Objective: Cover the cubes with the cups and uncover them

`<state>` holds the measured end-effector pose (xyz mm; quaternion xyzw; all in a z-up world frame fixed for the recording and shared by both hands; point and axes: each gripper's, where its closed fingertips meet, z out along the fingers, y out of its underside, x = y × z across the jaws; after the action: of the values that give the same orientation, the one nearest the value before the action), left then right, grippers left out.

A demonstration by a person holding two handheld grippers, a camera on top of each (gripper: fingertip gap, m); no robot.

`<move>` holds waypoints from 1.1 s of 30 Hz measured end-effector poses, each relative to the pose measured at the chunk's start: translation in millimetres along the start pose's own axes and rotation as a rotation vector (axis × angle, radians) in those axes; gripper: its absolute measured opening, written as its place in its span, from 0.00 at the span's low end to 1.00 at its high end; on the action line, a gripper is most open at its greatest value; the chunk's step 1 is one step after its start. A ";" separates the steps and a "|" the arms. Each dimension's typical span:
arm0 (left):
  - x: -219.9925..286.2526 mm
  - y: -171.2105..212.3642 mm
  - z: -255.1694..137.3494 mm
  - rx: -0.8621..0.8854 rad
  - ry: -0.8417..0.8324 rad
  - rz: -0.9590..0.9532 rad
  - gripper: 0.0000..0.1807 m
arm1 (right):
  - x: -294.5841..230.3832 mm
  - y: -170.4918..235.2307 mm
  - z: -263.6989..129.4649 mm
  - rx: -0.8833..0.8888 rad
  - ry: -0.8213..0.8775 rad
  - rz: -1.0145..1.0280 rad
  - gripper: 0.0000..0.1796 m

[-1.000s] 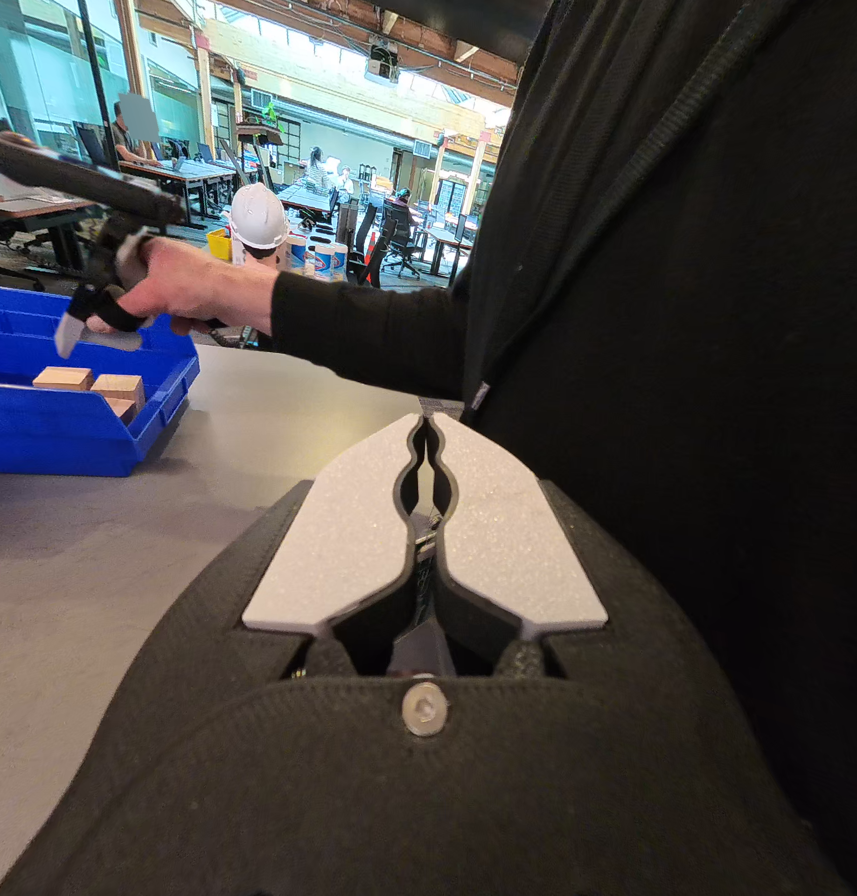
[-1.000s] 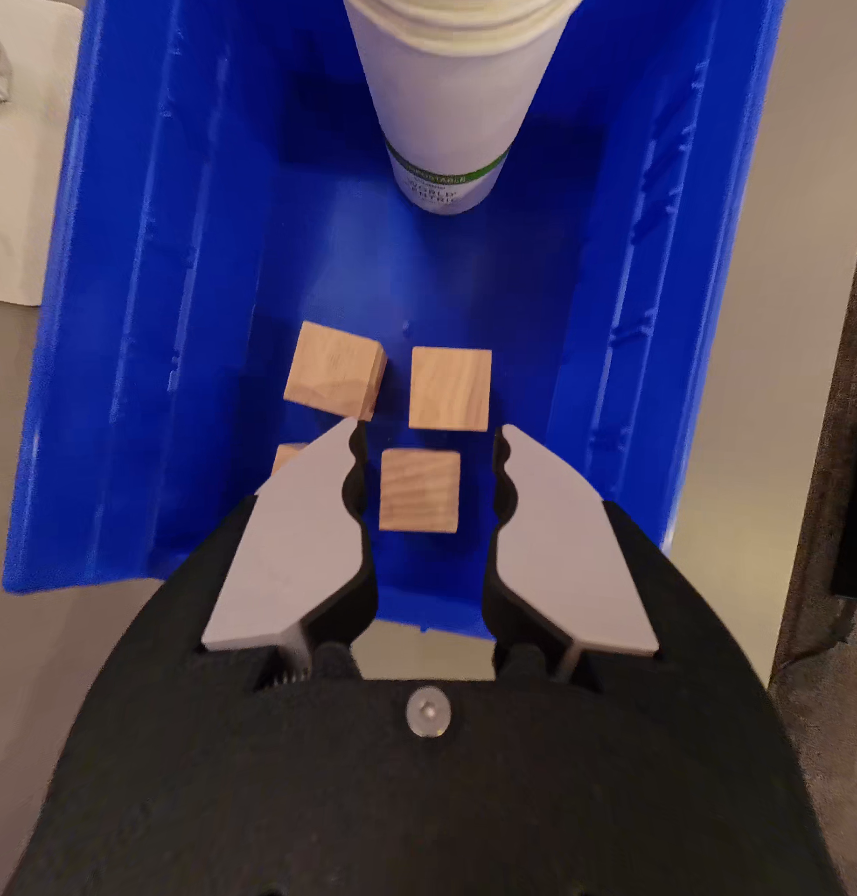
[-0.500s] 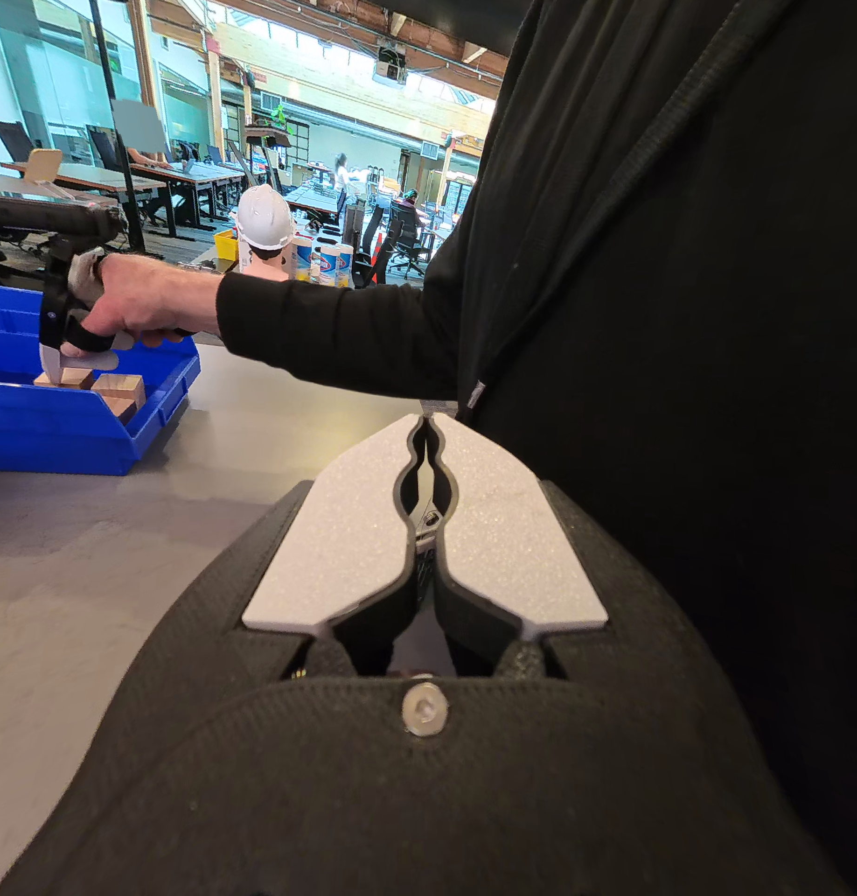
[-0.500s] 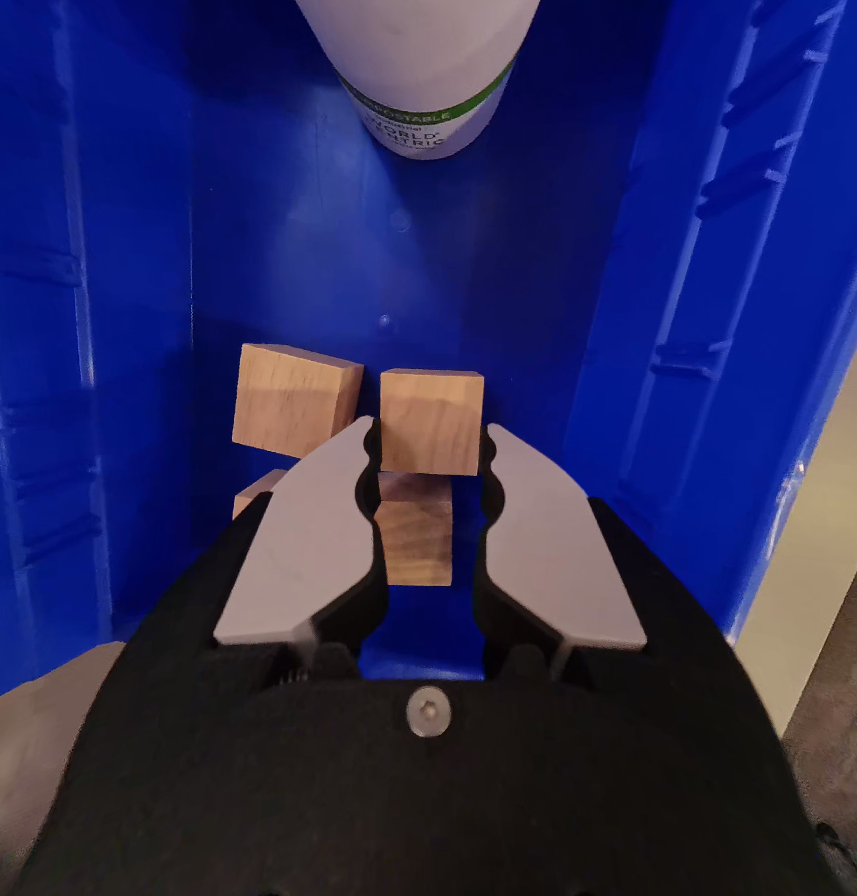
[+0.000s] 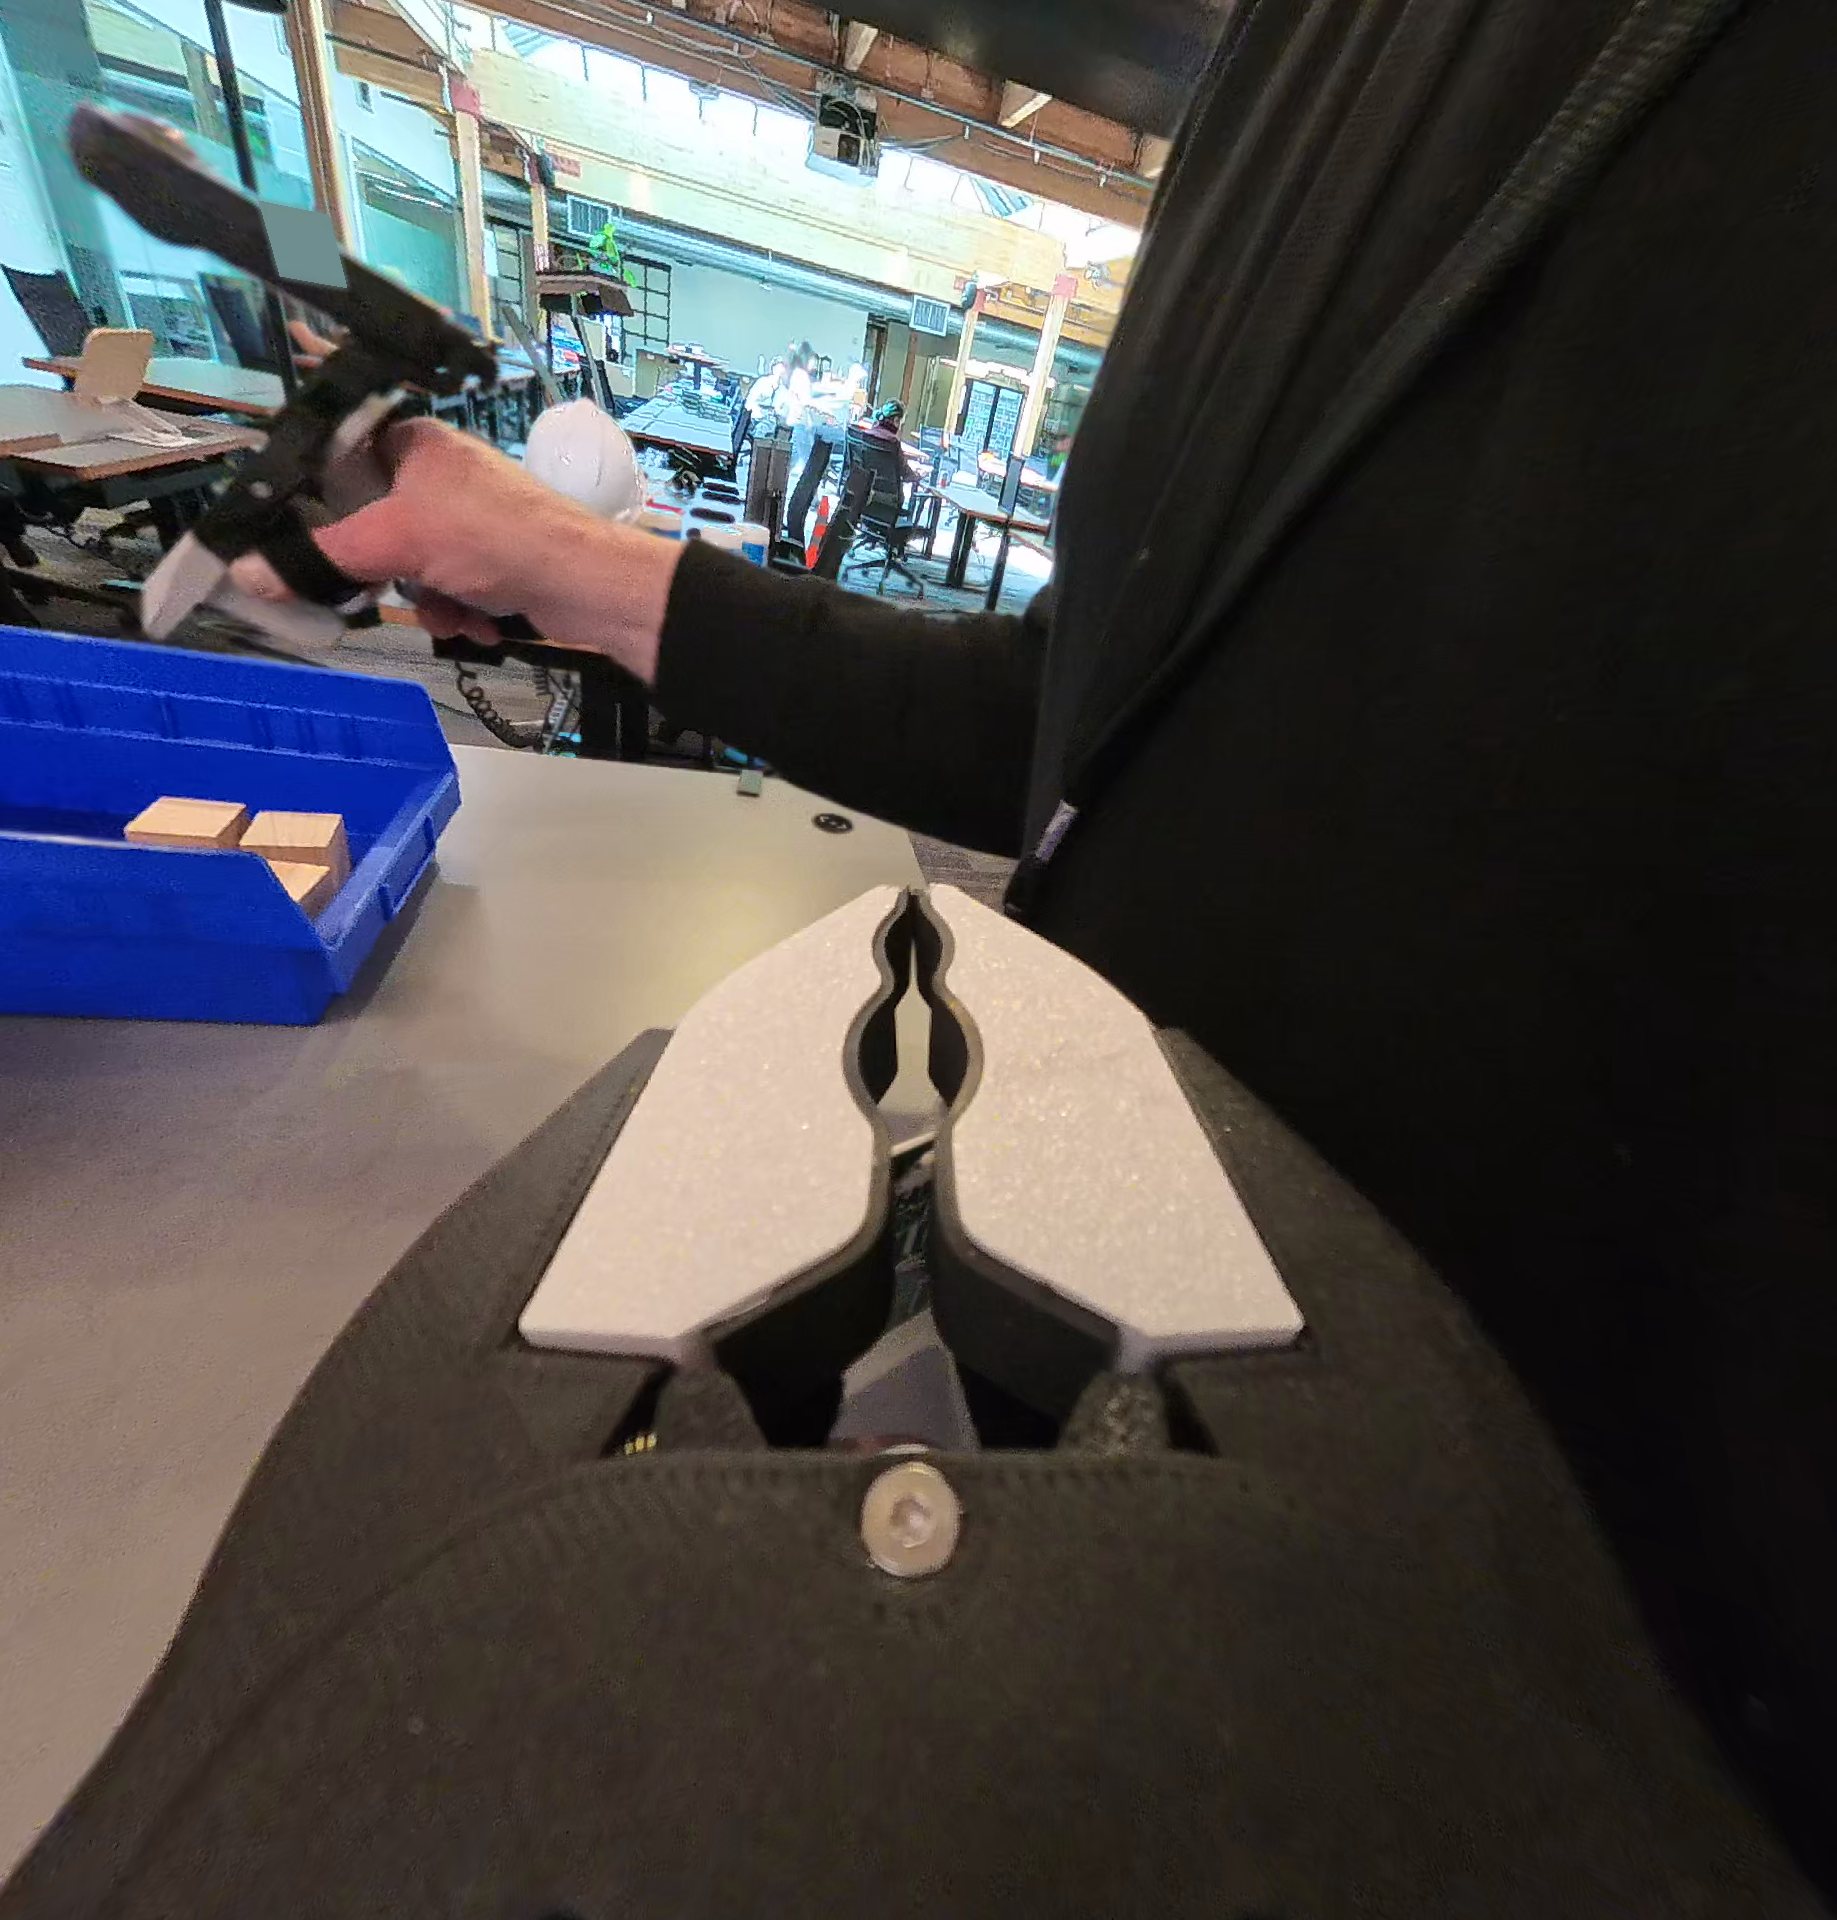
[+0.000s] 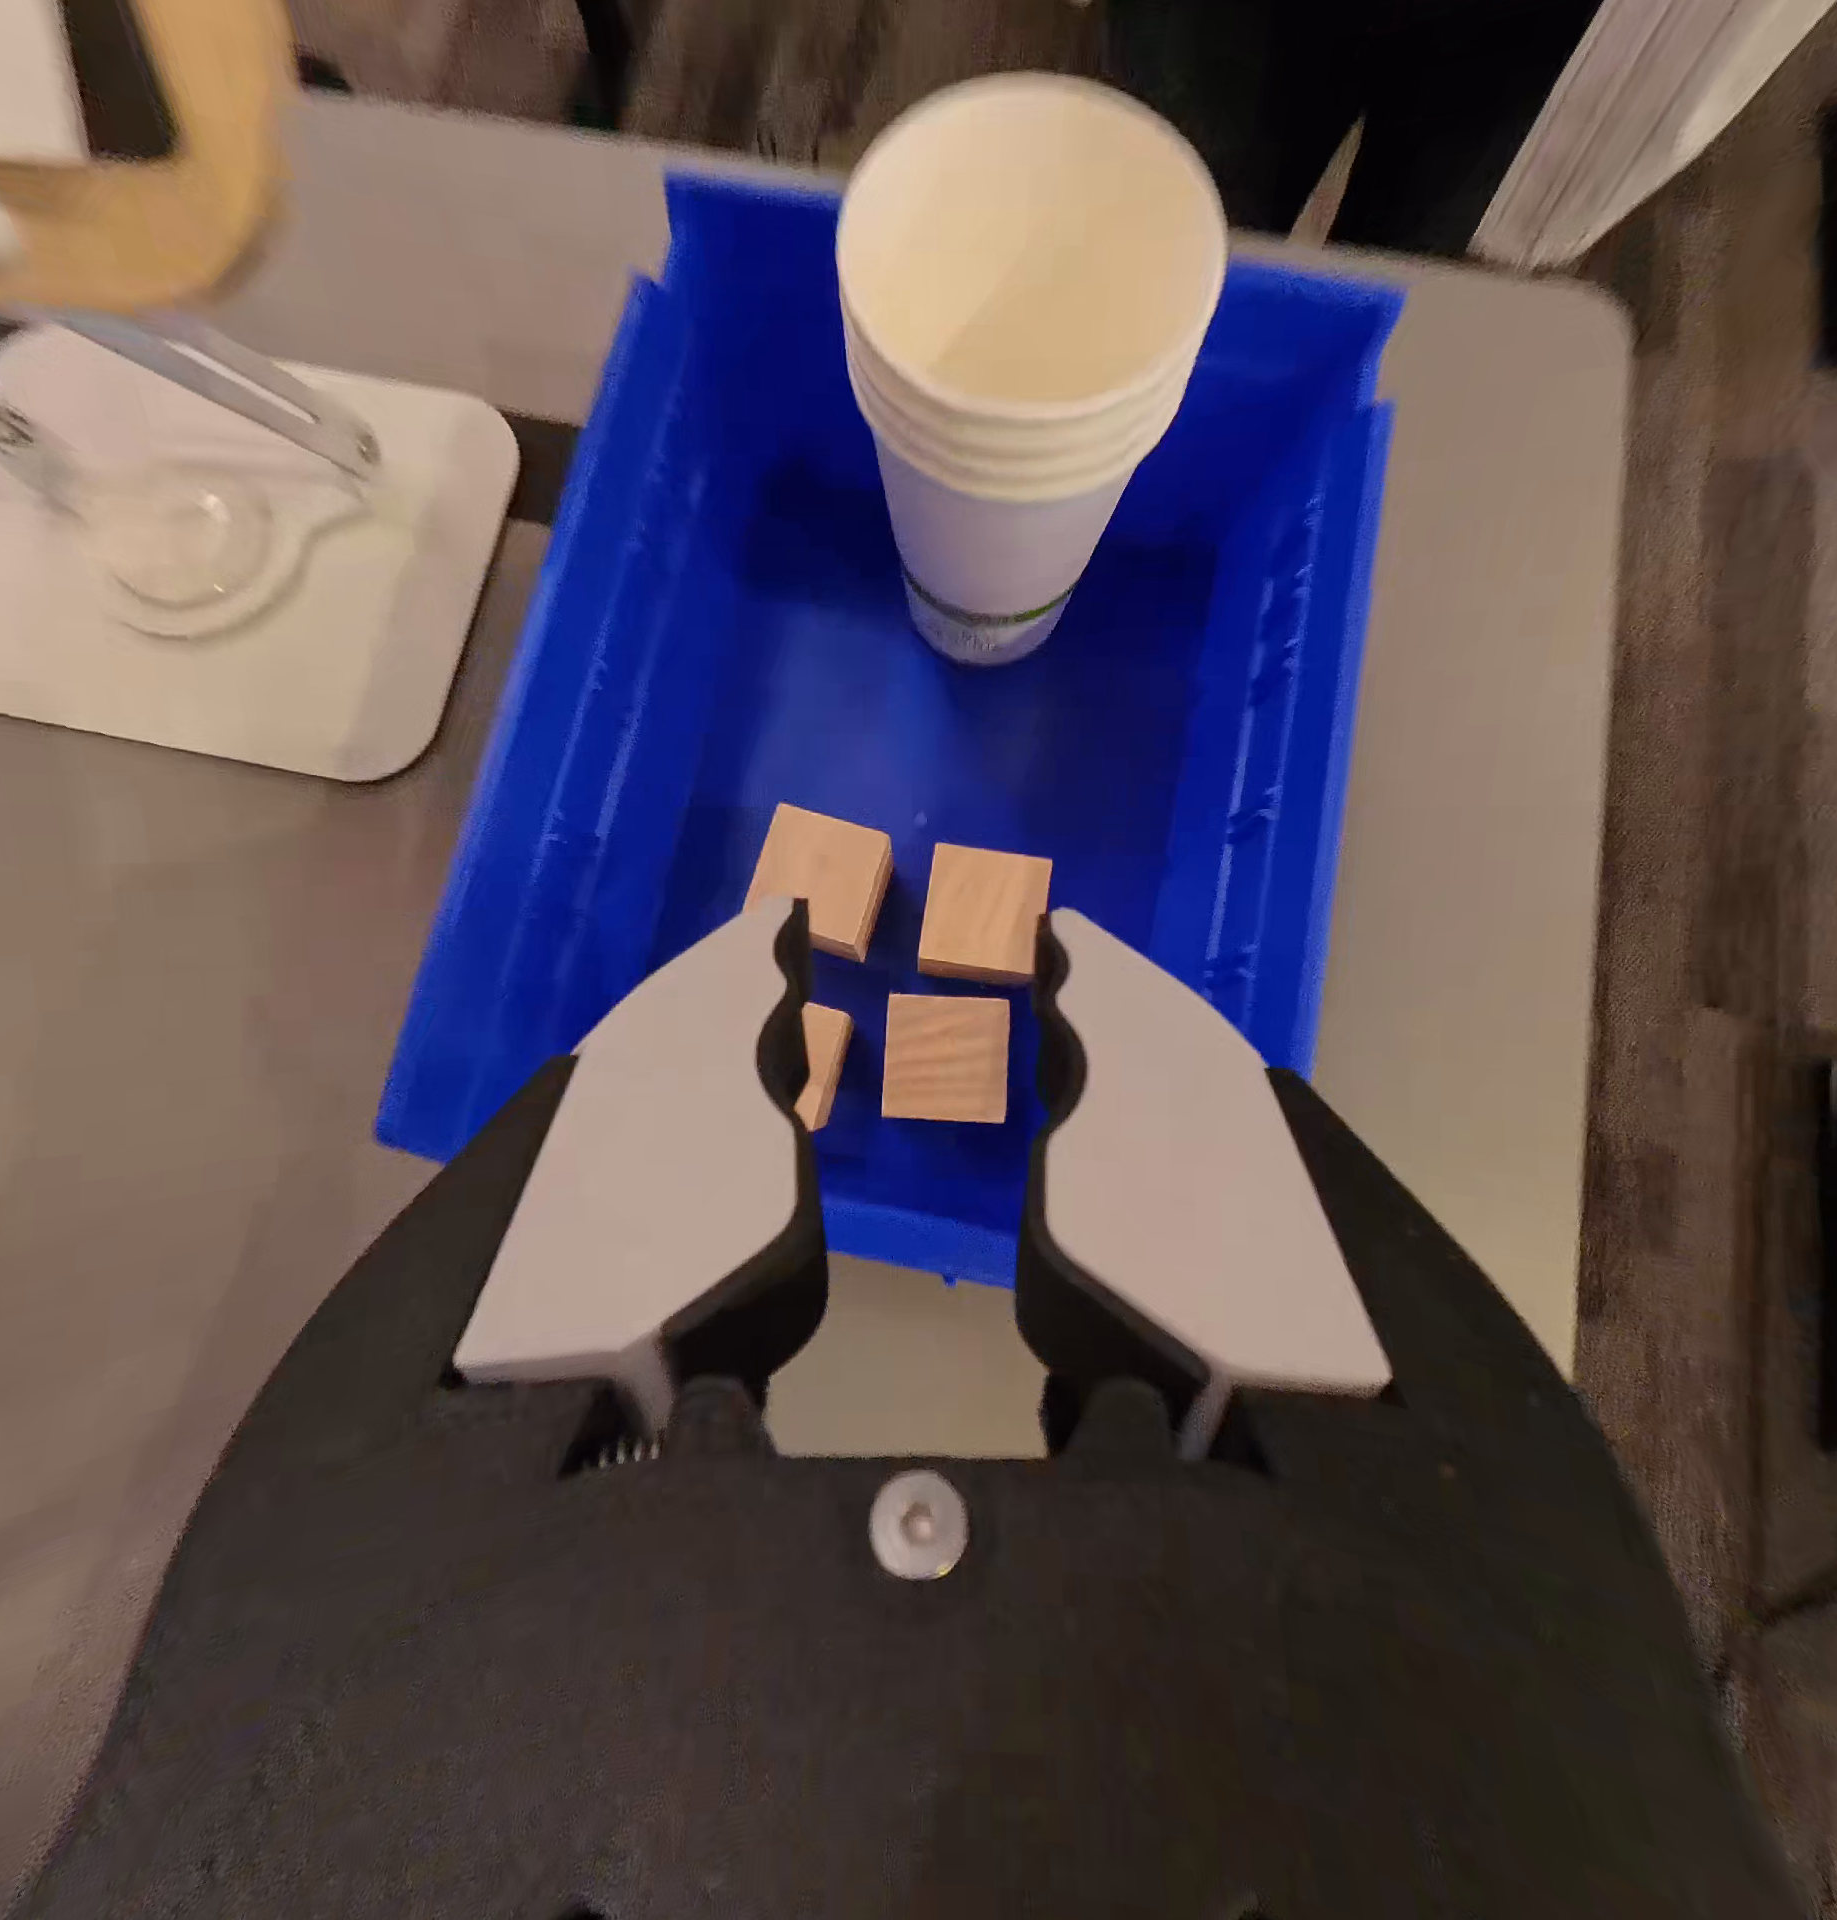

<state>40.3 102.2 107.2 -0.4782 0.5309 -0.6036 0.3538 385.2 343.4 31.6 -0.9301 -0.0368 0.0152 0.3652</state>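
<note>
Cubes (image 6: pixel 943 1058), four, share a bin (image 6: pixel 602 665) with stacked cups (image 6: pixel 1018 343); right claw (image 6: pixel 919 920) spread, left claw (image 5: pixel 912 902) pressed together.

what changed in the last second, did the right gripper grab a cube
No. The right gripper dipped into the blue bin around a wooden cube, then rose back above it, open and empty. All four cubes, the stack of paper cups and the shut left gripper stayed put.

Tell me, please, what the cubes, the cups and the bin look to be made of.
Cubes: bare, matte wood, with visible grain. Cups: white paper, likely, with rolled rims and a matte wall. Bin: blue moulded plastic, slightly glossy, with ribbed walls.
</note>
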 end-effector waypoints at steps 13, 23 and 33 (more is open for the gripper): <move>-23.4 -7.6 45.8 -0.015 -0.070 0.006 0.00 | 51.3 26.5 -69.5 0.193 0.004 0.040 0.25; -48.3 16.4 75.0 -0.026 -0.231 -0.103 0.00 | 95.7 69.1 -49.7 0.149 -0.037 0.101 0.33; -77.4 40.4 77.5 -0.063 -0.383 -0.177 0.00 | 94.6 76.2 -16.4 0.135 -0.118 0.103 0.43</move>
<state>133.5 143.6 50.5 -0.6398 0.4283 -0.5135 0.3789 484.8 284.2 -8.4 -0.9015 -0.0094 0.0913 0.4229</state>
